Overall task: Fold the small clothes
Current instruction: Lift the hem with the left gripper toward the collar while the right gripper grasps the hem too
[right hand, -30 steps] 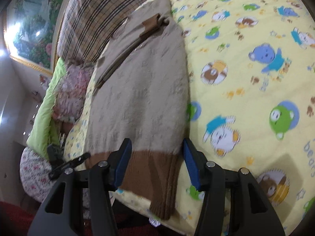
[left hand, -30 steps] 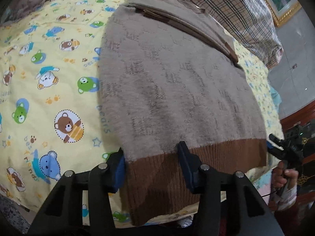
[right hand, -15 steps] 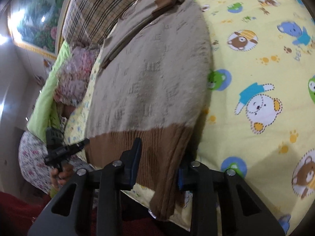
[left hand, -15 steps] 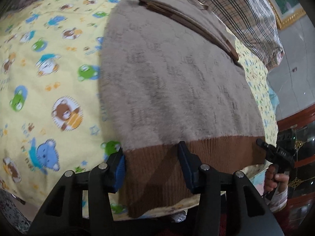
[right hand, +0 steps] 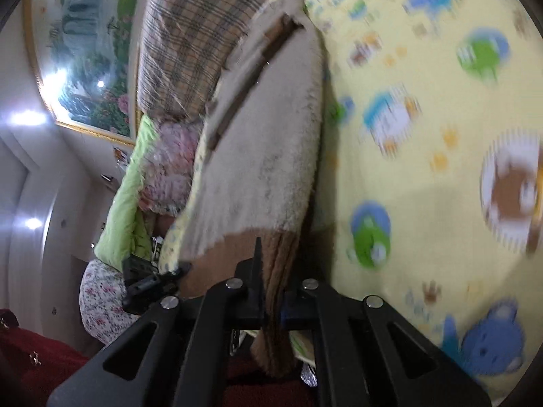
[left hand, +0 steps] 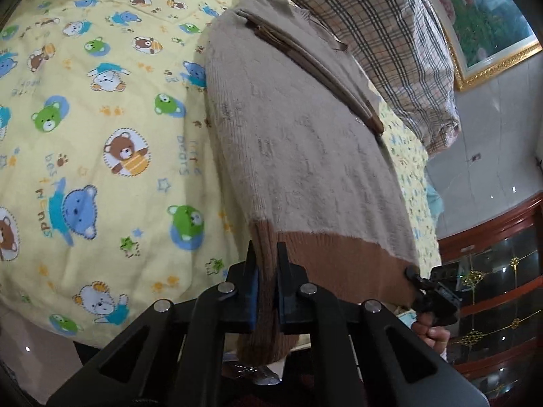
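The left gripper (left hand: 266,281) has its jaws pressed together on the brown ribbed hem (left hand: 325,264) of the beige sweater (left hand: 298,156), at one corner of the hem. The right gripper (right hand: 269,291) is also clamped on the same hem, at the other corner, with the knit pinched between its black fingers (right hand: 256,271). Ahead of both pairs of jaws, the sweater lies flat on the yellow sheet (left hand: 101,135) printed with cartoon bears, and its far end reaches close to a plaid pillow (left hand: 373,34). In the left wrist view, the other gripper shows to the right of the jaws, at the far end of the hem. The right wrist view is blurred, so the details of the sheet are not clear there.
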{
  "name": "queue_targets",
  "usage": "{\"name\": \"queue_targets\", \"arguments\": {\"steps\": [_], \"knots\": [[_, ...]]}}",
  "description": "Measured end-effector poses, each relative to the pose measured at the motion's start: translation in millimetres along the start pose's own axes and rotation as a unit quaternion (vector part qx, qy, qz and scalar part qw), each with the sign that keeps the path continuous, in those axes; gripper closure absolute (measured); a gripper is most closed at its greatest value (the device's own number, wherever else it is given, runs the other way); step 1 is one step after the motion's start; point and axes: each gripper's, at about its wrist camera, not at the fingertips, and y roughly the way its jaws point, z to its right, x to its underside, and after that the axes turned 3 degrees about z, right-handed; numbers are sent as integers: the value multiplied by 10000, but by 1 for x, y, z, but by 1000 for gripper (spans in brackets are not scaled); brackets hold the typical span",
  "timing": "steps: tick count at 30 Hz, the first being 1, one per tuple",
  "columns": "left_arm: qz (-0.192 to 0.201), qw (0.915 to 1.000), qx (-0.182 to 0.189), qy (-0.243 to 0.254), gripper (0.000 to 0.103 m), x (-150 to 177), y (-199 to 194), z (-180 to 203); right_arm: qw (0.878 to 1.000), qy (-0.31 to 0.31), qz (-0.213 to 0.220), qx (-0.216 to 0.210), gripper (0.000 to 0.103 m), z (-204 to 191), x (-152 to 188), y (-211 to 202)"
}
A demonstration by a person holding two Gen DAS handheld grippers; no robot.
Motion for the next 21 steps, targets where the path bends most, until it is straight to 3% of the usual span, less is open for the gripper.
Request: {"name": "queue_targets", "arguments": {"steps": [4, 9, 12, 21], "knots": [[108, 9996, 242, -109, 98, -17, -3, -5, 9996, -81, 88, -255, 97, -9, -13, 0], [588, 9966, 570, 123, 98, -61, -14, 16, 9968, -493, 163, -615, 97, -41, -46, 9], [869, 9935, 684, 286, 98, -101, -12, 35, 9937, -740, 269, -792, 97, -64, -77, 18], [1462, 9870, 468, 476, 98, -252, 32, 67, 9922, -982, 531, -549, 97, -94, -210, 86]]}}
